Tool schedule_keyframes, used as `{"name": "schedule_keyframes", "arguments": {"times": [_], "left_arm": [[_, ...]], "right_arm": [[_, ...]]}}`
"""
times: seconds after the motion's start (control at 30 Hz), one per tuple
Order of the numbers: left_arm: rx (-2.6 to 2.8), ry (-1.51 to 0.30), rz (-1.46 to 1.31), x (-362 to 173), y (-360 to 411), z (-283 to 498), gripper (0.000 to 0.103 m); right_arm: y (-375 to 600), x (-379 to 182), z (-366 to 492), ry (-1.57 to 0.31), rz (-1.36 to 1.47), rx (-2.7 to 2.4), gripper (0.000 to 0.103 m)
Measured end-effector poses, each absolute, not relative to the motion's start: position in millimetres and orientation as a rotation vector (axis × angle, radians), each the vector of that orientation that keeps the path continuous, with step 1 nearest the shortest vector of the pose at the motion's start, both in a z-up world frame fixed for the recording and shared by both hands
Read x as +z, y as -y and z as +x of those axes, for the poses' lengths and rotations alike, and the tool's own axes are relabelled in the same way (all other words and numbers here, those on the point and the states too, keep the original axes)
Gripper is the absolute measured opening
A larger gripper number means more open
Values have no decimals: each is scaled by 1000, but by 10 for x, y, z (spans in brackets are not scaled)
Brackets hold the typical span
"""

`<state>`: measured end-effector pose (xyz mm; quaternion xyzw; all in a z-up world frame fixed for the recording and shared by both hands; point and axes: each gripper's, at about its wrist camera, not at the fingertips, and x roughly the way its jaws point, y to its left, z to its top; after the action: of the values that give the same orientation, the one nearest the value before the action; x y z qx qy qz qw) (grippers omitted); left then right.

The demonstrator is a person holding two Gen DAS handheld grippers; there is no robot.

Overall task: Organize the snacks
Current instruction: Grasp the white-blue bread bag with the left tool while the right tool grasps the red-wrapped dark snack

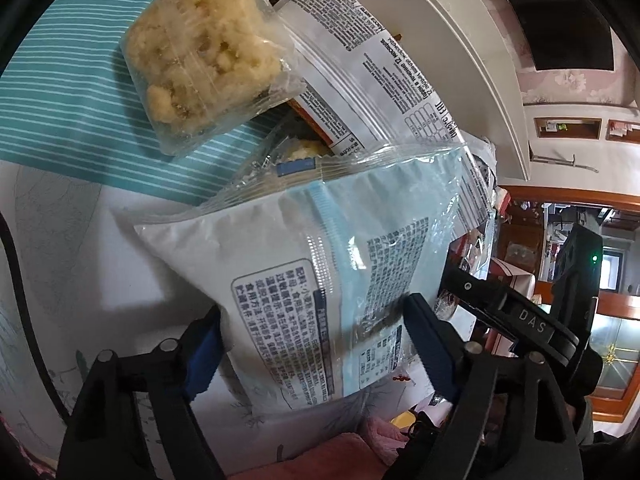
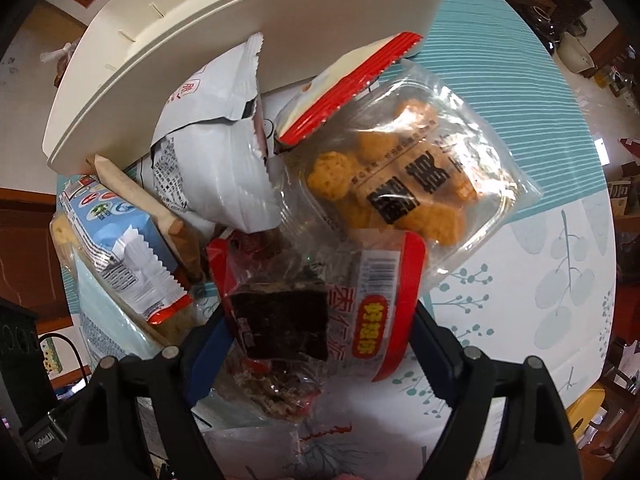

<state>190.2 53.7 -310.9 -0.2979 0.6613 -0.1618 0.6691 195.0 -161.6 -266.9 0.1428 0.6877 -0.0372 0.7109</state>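
Observation:
My left gripper is shut on a pale blue and white snack bag, a pad against each side. Beyond it lie a clear pack of crumbly yellow cake and a white printed bag. My right gripper points down, shut on a red-rimmed clear pack with a dark seaweed square inside. Past it lie a clear bag of round orange crackers, a torn white foil bag, a red-edged pack and a blue pack.
A cream plastic bin stands behind the pile, and its wall also shows in the left wrist view. The table has a teal striped cloth and a leaf-print cover. A black device sits at the right.

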Motion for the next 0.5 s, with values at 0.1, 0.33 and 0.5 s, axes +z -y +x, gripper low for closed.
{"name": "schedule_keyframes", "arguments": {"times": [0.1, 0.33, 0.5], "left_arm": [[-369, -1480, -687, -3080, -570, 1882, 68], [-370, -1456, -694, -2997, -609, 1837, 51], [-380, -1425, -705, -2907, -643, 1787, 41]], "right_arm": [[1616, -2652, 1947, -1517, 327, -60, 72], [1514, -2605, 1924, -1499, 329, -25, 46], [1590, -2591, 1878, -1498, 363, -39, 41]]}}
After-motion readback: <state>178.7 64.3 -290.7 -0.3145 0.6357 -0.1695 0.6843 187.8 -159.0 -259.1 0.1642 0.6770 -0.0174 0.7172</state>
